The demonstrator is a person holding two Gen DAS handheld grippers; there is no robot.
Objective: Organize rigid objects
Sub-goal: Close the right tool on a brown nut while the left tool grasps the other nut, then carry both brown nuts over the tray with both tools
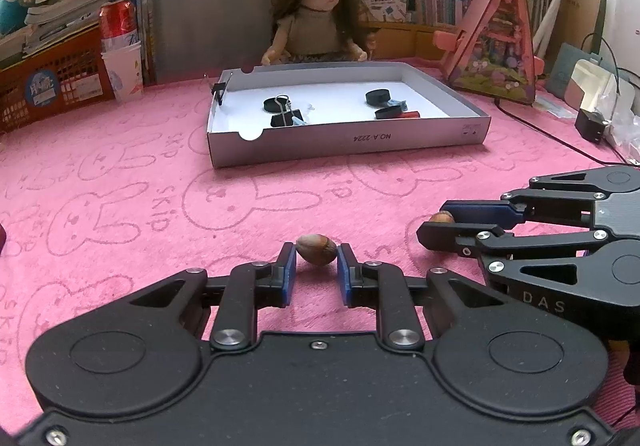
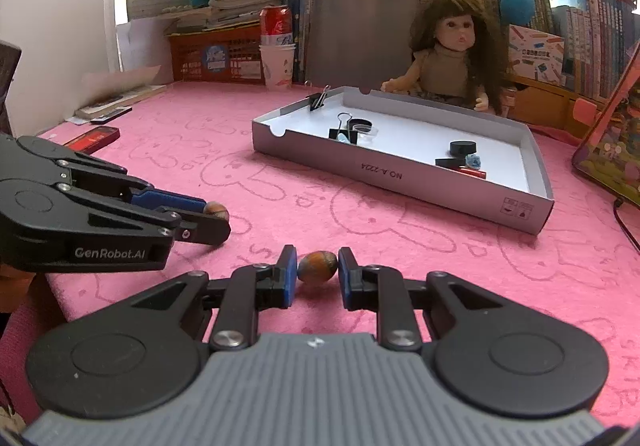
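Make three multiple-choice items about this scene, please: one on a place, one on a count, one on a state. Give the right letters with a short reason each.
1. Where do the binder clips lie?
A. in the grey tray
B. on the doll's lap
C. in the orange basket

2. How many nuts are between gripper fingers?
A. none
B. one
C. two

3. The left gripper is:
A. wide open
C. out of view
B. closed on a nut

Answers:
1 A: a binder clip lies inside the grey tray.
2 C: one nut in the left gripper, another nut in the right gripper.
3 B: both pads touch the nut.
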